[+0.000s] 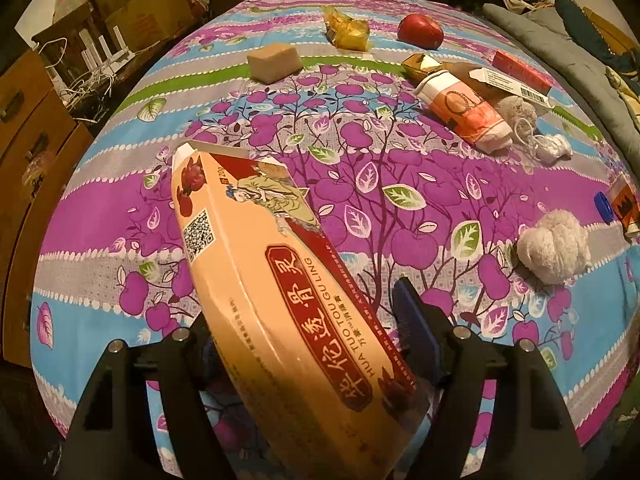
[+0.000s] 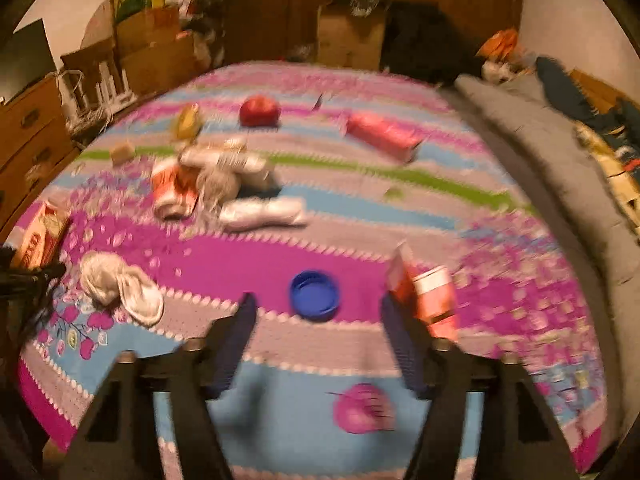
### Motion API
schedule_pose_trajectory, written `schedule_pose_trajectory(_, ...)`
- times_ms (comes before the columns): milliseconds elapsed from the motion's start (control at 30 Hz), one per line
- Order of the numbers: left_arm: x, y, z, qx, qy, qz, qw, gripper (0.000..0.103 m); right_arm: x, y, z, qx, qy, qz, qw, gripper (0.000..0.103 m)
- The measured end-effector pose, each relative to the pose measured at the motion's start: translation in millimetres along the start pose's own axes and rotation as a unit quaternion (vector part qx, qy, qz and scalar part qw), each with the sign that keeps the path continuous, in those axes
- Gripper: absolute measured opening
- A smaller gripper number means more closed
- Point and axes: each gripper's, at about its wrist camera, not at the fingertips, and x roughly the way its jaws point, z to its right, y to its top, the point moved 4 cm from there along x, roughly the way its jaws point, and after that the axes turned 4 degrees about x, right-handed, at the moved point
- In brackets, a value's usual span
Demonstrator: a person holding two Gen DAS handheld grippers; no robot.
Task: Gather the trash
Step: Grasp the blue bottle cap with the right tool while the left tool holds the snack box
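Note:
My left gripper (image 1: 304, 312) is shut on a long orange carton (image 1: 260, 280) with red labels and a QR code. The carton slants up and away over the bedspread (image 1: 400, 184), between the jaws. In the blurred right wrist view my right gripper (image 2: 318, 300) is open and holds nothing. A blue bottle cap (image 2: 315, 295) lies on the bedspread just past its fingertips, between them. A small orange box (image 2: 428, 300) sits by the right finger. A white crumpled wad (image 1: 554, 246) lies to the right of the carton.
Scattered on the bed are a red apple (image 1: 420, 30), a yellow wrapper (image 1: 348, 30), a tan block (image 1: 274, 62), an orange-and-white paper bag (image 1: 464, 114), a red box (image 1: 520, 74) and a white rag (image 2: 120, 284). A grey blanket (image 2: 540, 160) lies right; cardboard boxes (image 1: 136, 8) and wooden drawers (image 1: 28, 140) stand left.

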Motion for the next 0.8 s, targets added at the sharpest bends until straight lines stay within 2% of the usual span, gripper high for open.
schedule_pose_trajectory(100, 0.1, 0.1, 0.2, 0.001, 0.002, 0.000, 1.0000, 0.071, 32.2, -3.5, -1.0, 0.031, 0.009, -0.030, 0.999, 0.067)
schedule_pose_trajectory(167, 0.7, 0.0, 0.4, 0.002, 0.003, 0.001, 1.0000, 0.072, 54.0, -6.0, 0.6, 0.041, -0.008, -0.045, 0.998, 0.048)
schedule_pose_trajectory(233, 1.1, 0.1, 0.0, 0.001, 0.002, 0.000, 1.0000, 0.072, 63.4, -8.1, 0.2, 0.053, -0.001, -0.041, 0.998, 0.040)
schedule_pose_trajectory(300, 0.9, -0.2, 0.1, 0.002, 0.001, 0.002, 1.0000, 0.072, 60.0, -8.9, -3.0, 0.051, -0.005, -0.032, 0.998, 0.040)
schedule_pose_trajectory(367, -0.4, -0.7, -0.7, 0.005, -0.005, 0.008, 0.9999, 0.068, 44.6, -11.0, -5.7, 0.053, 0.001, -0.020, 0.998, 0.040)
schedule_pose_trajectory(467, -3.1, -3.5, -2.6, 0.006, -0.012, 0.016, 0.9998, 0.055, 7.5, -16.1, -16.9, 0.071, 0.030, 0.002, 0.997, 0.040)
schedule_pose_trajectory(533, -5.7, -5.7, -6.3, 0.006, -0.013, 0.024, 0.9996, 0.038, -14.7, -22.2, -28.4, 0.085, 0.051, 0.004, 0.995, 0.040)
schedule_pose_trajectory(633, -7.9, -7.9, -13.0, -0.001, -0.026, 0.031, 0.9992, 0.030, -41.4, -36.6, -50.5, 0.112, 0.082, 0.007, 0.990, 0.040)
schedule_pose_trajectory(733, -13.2, -9.3, -19.9, -0.010, -0.030, 0.035, 0.9989, 0.029, -63.1, -46.8, -73.7, 0.136, 0.118, 0.012, 0.984, 0.040)
schedule_pose_trajectory(800, -25.1, -9.9, -22.8, -0.015, -0.035, 0.051, 0.9980, 0.029, -72.3, -47.8, -87.2, 0.122, 0.123, 0.013, 0.985, 0.040)
